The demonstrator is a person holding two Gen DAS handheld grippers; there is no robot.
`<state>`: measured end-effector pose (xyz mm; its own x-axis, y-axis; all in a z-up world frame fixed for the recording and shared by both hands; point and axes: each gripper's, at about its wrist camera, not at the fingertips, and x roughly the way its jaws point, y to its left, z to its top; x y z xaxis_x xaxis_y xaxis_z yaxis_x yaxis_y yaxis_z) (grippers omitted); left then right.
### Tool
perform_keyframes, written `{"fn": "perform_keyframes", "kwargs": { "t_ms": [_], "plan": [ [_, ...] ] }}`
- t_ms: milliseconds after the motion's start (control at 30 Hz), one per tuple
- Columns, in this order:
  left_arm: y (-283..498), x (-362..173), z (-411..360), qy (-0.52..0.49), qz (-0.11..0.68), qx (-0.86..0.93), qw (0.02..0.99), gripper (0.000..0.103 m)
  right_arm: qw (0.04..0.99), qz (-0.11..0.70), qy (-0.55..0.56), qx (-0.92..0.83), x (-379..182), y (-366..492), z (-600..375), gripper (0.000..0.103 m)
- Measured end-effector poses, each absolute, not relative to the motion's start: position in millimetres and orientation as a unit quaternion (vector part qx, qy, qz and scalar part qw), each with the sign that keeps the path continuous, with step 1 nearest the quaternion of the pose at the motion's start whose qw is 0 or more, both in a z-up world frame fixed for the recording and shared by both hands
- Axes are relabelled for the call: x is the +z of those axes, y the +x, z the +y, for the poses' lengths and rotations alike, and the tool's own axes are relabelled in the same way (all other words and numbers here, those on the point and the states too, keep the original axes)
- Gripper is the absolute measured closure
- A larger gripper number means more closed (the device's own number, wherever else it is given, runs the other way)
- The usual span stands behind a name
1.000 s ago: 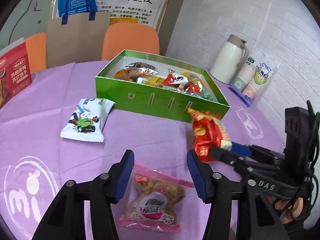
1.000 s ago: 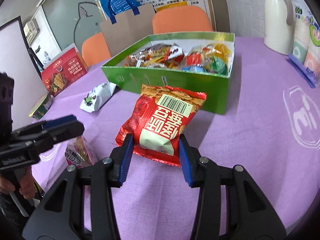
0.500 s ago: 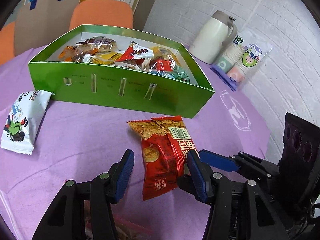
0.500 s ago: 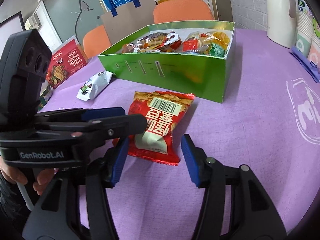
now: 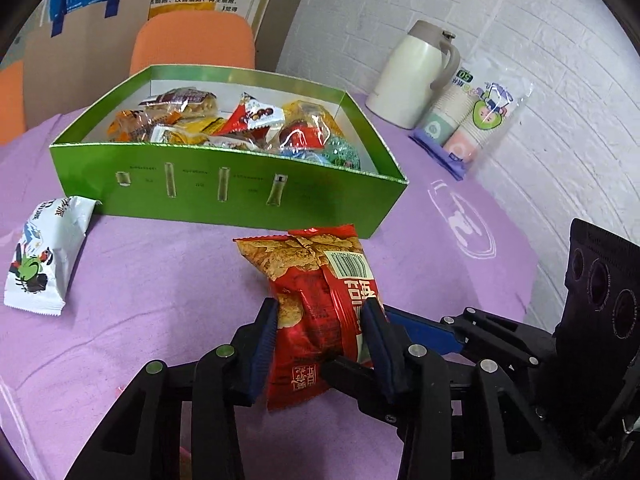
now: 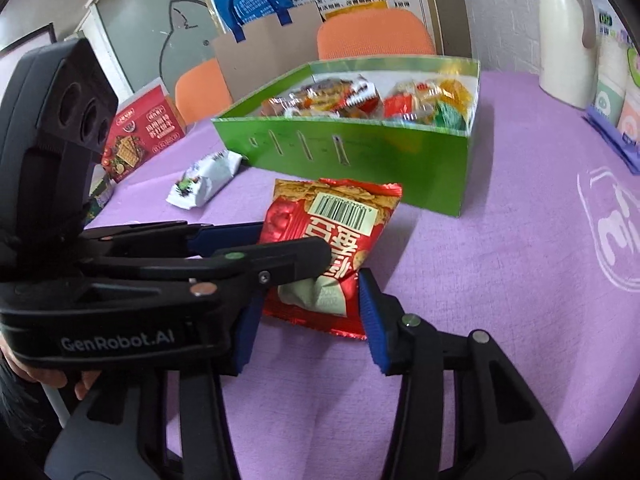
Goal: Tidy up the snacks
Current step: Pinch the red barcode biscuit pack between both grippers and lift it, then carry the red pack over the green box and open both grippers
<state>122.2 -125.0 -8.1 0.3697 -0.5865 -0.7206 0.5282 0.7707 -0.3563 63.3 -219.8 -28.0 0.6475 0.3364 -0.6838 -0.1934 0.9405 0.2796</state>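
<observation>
Two tools at one red snack packet [image 5: 320,312]. Left tool [image 5: 320,330] clamped on packet's sides. Right tool [image 6: 308,320] spread apart, straddling packet's near end. Just beyond both: green box [image 5: 224,196] of snacks on purple counter [image 5: 140,280].

Two low, close wrist views over the purple table [image 5: 160,300] (shared: green box [image 5: 224,196], red packet [image 6: 340,240]).

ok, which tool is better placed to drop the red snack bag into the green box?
Left. The left tool appears clamped on the red snack bag, facing the green box. The right tool sits open around the bag's end.
</observation>
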Motion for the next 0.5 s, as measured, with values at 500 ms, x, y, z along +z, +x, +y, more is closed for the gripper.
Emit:
{"fn": "perform_keyframes", "kwargs": {
  "t_ms": [500],
  "plan": [
    [141,87,-96,-0.07,0.355,-0.347,0.865,0.062,0.94,0.286,0.037,0.184,56,85,-206,0.055]
  ]
}}
